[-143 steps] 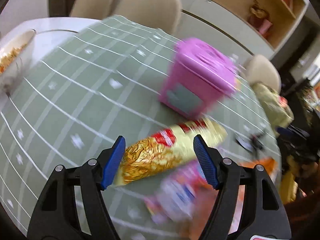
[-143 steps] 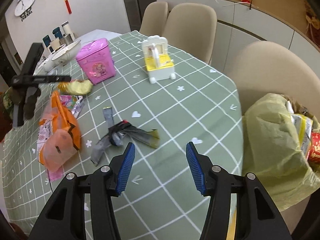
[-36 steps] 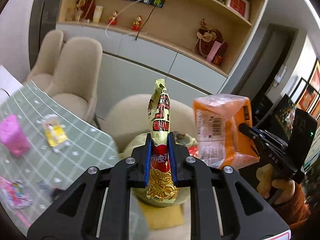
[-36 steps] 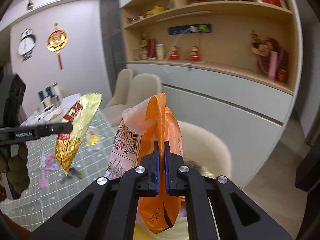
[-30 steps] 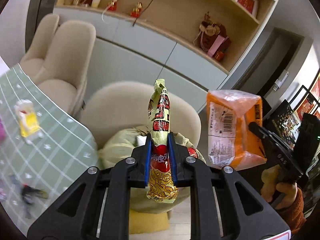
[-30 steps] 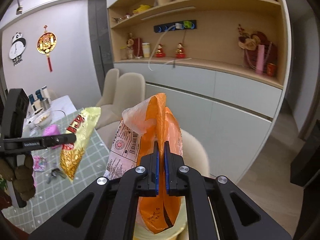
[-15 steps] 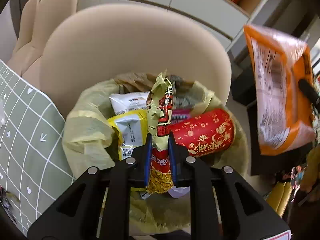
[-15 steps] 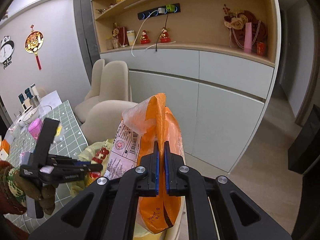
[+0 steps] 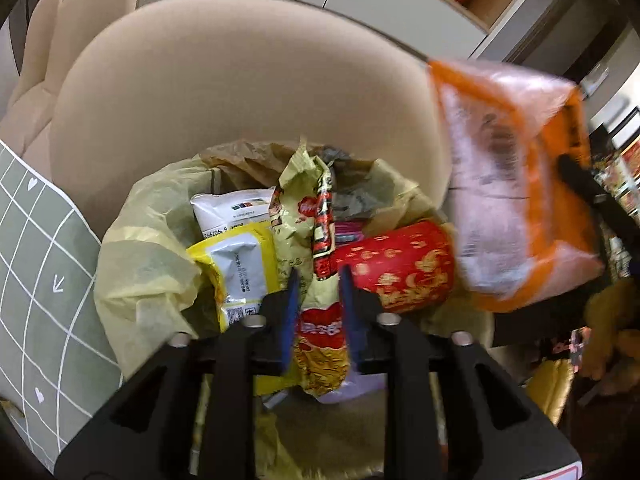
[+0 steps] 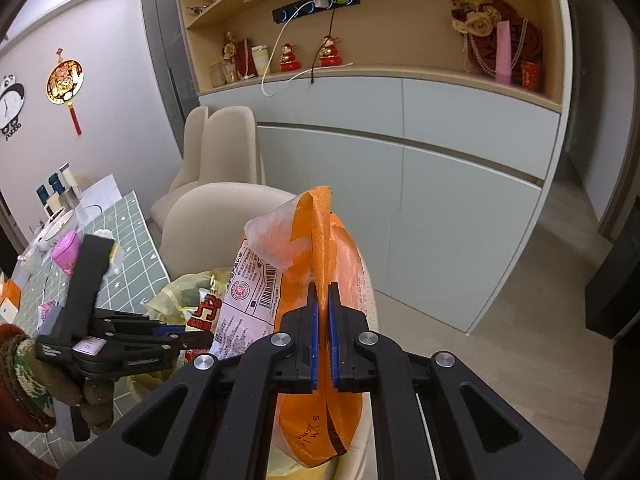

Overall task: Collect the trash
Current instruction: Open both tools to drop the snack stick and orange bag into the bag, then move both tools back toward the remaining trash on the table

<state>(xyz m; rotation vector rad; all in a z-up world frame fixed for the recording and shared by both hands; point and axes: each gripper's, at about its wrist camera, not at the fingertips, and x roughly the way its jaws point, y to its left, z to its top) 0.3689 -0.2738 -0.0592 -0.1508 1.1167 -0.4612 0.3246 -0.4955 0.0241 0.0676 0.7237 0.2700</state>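
Over the trash bag (image 9: 136,264), the left gripper (image 9: 318,280) is opening, with the gold snack wrapper (image 9: 320,344) between its pads, long axis running away from the camera into the bag. The right gripper (image 10: 323,316) pinches the orange bag (image 10: 320,248) upright just beside the trash bag. Only the left wrist view shows the bag's contents, a red cup (image 9: 400,272) among them.

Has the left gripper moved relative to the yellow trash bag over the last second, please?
Yes. The left gripper came down toward the yellow trash bag on the beige chair; the bag's opening now fills its view.

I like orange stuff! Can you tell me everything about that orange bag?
The orange bag is crinkly plastic, part orange and part clear, with a white label and barcode. It looks puffy and hangs upright in the air, pinched by the shut right gripper, beside the yellow trash bag on the chair.
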